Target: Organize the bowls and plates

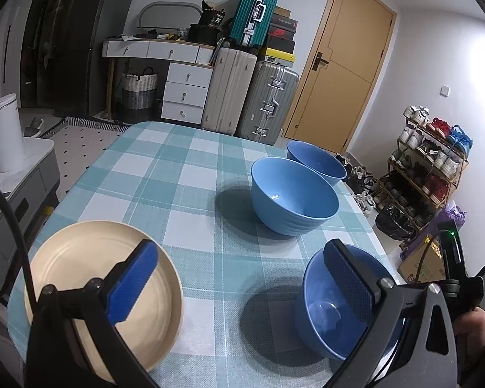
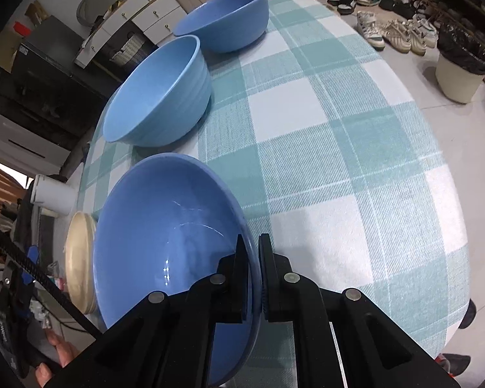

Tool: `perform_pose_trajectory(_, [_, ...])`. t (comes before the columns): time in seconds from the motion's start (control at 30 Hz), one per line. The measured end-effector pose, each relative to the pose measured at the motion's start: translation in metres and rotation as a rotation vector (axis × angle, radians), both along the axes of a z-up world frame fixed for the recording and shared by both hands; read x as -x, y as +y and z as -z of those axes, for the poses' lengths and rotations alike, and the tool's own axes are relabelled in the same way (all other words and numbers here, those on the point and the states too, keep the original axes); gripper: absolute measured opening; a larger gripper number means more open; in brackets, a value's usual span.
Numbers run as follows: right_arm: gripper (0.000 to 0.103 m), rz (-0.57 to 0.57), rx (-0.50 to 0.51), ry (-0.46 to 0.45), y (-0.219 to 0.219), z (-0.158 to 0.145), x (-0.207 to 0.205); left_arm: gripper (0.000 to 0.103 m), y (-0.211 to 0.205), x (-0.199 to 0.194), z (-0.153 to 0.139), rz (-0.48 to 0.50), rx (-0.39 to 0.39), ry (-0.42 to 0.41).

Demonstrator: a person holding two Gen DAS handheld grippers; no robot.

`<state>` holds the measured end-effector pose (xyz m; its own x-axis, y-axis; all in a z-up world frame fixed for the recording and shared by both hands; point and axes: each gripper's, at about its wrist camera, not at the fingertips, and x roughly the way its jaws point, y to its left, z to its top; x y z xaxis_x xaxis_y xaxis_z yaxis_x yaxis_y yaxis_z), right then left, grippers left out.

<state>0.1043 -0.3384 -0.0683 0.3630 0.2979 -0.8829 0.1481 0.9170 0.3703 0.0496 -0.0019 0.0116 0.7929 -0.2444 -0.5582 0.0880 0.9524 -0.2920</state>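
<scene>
My right gripper [image 2: 254, 278] is shut on the rim of a dark blue bowl [image 2: 168, 245] and holds it tilted above the checked table; the same bowl [image 1: 326, 310] shows at the lower right in the left wrist view. My left gripper [image 1: 239, 281] is open and empty above the table's near edge, between a cream plate [image 1: 80, 278] on its left and the held bowl. Two light blue bowls stand upright further back, a ribbed one [image 1: 294, 194] [image 2: 158, 93] and one behind it [image 1: 317, 161] [image 2: 226, 19]. The cream plate [image 2: 79, 258] is seen edge-on behind the held bowl.
The table [image 1: 177, 174] has a teal and white checked cloth. Suitcases [image 1: 252, 93], a drawer unit [image 1: 187, 93] and a door stand behind it. A shoe rack [image 1: 426, 161] and a bin [image 2: 459, 74] with a black bag are on the right floor. A white kettle [image 1: 5, 132] sits left.
</scene>
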Motion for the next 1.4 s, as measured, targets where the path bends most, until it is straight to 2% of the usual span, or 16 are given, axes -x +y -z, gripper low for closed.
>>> perform_pose_trajectory(0.23, [0.007, -0.045, 0.016, -0.001, 0.008, -0.005, 0.0, 0.103, 0.0, -0.001, 0.001, -0.002, -0.001, 0.001])
perform_pose_trajectory(0.37, [0.009, -0.095, 0.036, -0.062, 0.014, -0.015, 0.005, 0.103, -0.001, -0.002, 0.001, 0.0, -0.008, 0.002])
perform_pose_trajectory(0.43, [0.012, -0.101, 0.044, -0.086, 0.013, -0.018, 0.007, 0.103, -0.001, -0.002, 0.001, 0.002, -0.013, 0.004])
perform_pose_trajectory(0.5, [0.023, -0.087, 0.045, -0.1, 0.009, -0.018, 0.01, 0.103, -0.001, -0.003, 0.001, 0.001, -0.014, 0.004])
perform_pose_trajectory(0.67, [0.023, -0.058, 0.016, -0.124, -0.001, -0.016, 0.014, 0.103, -0.001, -0.002, 0.002, 0.0, -0.008, 0.007])
perform_pose_trajectory(0.77, [0.024, -0.055, 0.04, -0.21, -0.003, -0.03, 0.022, 0.103, 0.0, -0.002, 0.002, 0.0, -0.012, 0.008])
perform_pose_trajectory(0.83, [0.029, -0.055, 0.08, -0.278, -0.001, -0.043, 0.029, 0.103, -0.001, -0.003, 0.003, 0.004, -0.015, 0.01])
perform_pose_trajectory(0.93, [0.03, -0.065, 0.172, -0.439, 0.01, -0.07, 0.045, 0.103, -0.002, -0.003, 0.003, -0.001, -0.032, 0.003])
perform_pose_trajectory(0.97, [0.034, -0.084, 0.178, -0.499, 0.017, -0.081, 0.052, 0.103, -0.003, -0.003, 0.003, -0.002, -0.037, 0.0])
perform_pose_trajectory(1.03, [0.05, -0.102, 0.185, -0.616, 0.029, -0.097, 0.067, 0.103, -0.004, -0.001, 0.001, -0.012, -0.055, -0.016])
perform_pose_trajectory(1.1, [0.072, -0.112, 0.19, -0.718, 0.039, -0.107, 0.08, 0.103, -0.006, 0.0, 0.0, -0.02, -0.07, -0.029])
perform_pose_trajectory(1.13, [0.078, -0.115, 0.195, -0.782, 0.045, -0.112, 0.09, 0.103, -0.006, 0.001, 0.0, -0.02, -0.074, -0.033])
perform_pose_trajectory(1.17, [0.088, -0.115, 0.2, -0.82, 0.049, -0.114, 0.095, 0.103, -0.007, 0.001, -0.001, -0.02, -0.077, -0.036])
perform_pose_trajectory(1.2, [0.091, -0.104, 0.214, -0.867, 0.055, -0.116, 0.103, 0.103, -0.008, 0.001, 0.0, -0.021, -0.087, -0.037])
perform_pose_trajectory(1.3, [0.099, -0.114, 0.23, -0.913, 0.065, -0.12, 0.112, 0.103, -0.013, 0.0, 0.002, -0.018, -0.111, -0.028])
perform_pose_trajectory(1.4, [0.102, -0.093, 0.224, -0.965, 0.068, -0.124, 0.12, 0.103, -0.017, 0.002, 0.001, -0.012, -0.123, -0.038])
